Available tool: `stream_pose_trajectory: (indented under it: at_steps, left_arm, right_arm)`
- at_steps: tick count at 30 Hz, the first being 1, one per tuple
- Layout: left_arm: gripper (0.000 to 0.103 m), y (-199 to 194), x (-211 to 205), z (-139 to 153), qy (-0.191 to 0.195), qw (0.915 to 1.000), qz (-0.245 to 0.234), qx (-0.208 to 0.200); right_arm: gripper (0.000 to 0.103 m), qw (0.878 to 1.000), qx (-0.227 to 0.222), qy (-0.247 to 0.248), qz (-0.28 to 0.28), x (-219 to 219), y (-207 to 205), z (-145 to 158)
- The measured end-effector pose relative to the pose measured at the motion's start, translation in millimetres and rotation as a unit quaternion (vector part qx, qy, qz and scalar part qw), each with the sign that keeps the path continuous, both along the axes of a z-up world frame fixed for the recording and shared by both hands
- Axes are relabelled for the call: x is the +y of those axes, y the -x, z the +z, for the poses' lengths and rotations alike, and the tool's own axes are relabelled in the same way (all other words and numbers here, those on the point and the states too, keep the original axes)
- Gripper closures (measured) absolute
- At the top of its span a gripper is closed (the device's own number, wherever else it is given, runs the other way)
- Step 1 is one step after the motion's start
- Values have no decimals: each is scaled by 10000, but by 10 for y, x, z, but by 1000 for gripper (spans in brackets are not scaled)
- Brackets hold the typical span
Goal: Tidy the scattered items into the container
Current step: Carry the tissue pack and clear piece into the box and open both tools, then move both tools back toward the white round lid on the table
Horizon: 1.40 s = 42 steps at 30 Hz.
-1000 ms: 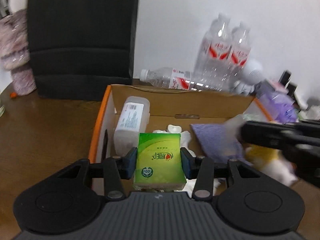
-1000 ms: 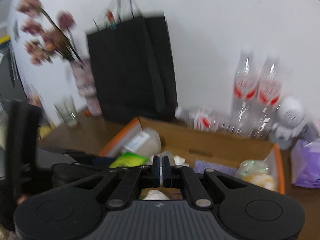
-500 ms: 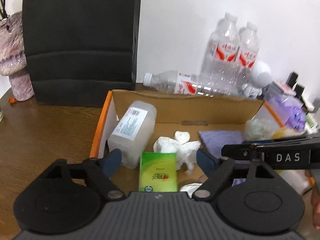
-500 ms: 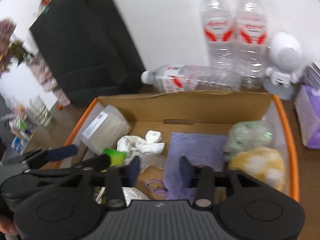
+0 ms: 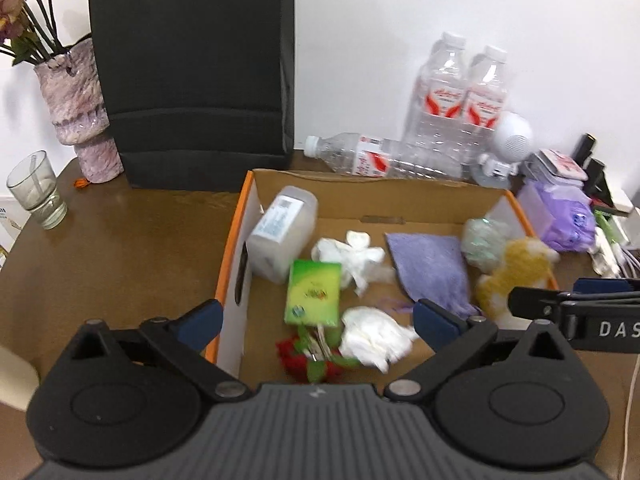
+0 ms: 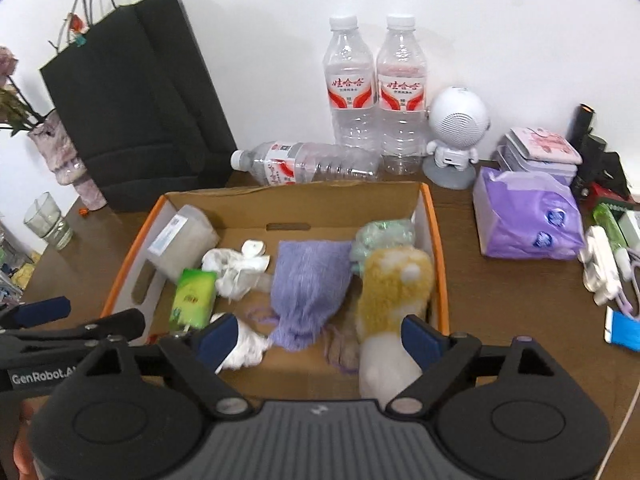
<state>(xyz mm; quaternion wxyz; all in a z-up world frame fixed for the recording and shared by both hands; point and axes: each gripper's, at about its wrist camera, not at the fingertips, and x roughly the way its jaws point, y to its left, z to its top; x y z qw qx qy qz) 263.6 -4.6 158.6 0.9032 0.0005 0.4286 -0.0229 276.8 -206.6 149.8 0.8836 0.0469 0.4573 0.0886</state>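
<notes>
An orange-rimmed cardboard box [image 5: 234,240] [image 6: 434,240] holds a green tissue pack [image 5: 314,292] [image 6: 192,300], a clear plastic jar [image 5: 282,236], crumpled white tissues [image 5: 352,256], a purple knitted pouch [image 6: 310,288] and a yellow plush toy [image 6: 394,284]. My left gripper [image 5: 318,318] hovers above the box's near left part. Its jaws are still opening with nothing between them, and the green pack lies flat below. My right gripper [image 6: 320,338] hangs over the near edge, jaws opening and empty, above the pouch and the plush toy.
A black paper bag [image 5: 192,72], a vase [image 5: 78,108] and a glass [image 5: 38,190] stand at the back left. Two upright bottles [image 6: 376,88] and one lying bottle [image 6: 304,164] are behind the box. A white speaker figure [image 6: 456,128], a purple tissue pack [image 6: 524,216] and cables lie to the right.
The left gripper opened and let go of the green pack, which now lies in the box, then rose. The right gripper went from shut to wide open and swung over the box.
</notes>
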Motion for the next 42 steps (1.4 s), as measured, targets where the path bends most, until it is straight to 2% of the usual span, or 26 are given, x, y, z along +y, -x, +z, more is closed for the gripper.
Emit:
stream_pose_trajectory:
  at_steps: [8,14,17,20,23,26,31,35,42]
  left_arm:
    - [0,513,-86,321,-200,9990,14,-399]
    - [0,958,-84,427,-337,9934,30,-1093]
    - [0,1201,-52,395,-188,9886,-16,-1495]
    - [0,1469,-12,258,-12,9829,0,-1842]
    - [0,1695,0,58,26,9788,27,-2048]
    - [0,1853,-9,-144,-30,9777,18,-2099]
    - [0,2224,3,-414,-162,9700,134,-2422]
    - [0,2614,11,-657,-374,9651,4,-2593]
    - [0,3227,79,-1049,-176,9722,-35,-2336]
  right_arm:
    - [14,9992,-375,152,-37,35,522,268]
    - [14,9963,-846,168,-55,63,930,396]
    - [13,9927,-1200,110,-75,52,1185,370]
    - [11,9879,-1551,-15,-82,15,1472,246]
    - [11,9811,-1935,63,-61,6,1745,82]
    - [10,9750,-2220,40,32,8,1968,-105]
    - [10,9729,-2309,-55,-75,-26,2284,-401]
    - [10,9717,-2358,-49,-102,-61,2633,-627]
    - [10,9775,-2089,-250,-159,-128,3213,-1023]
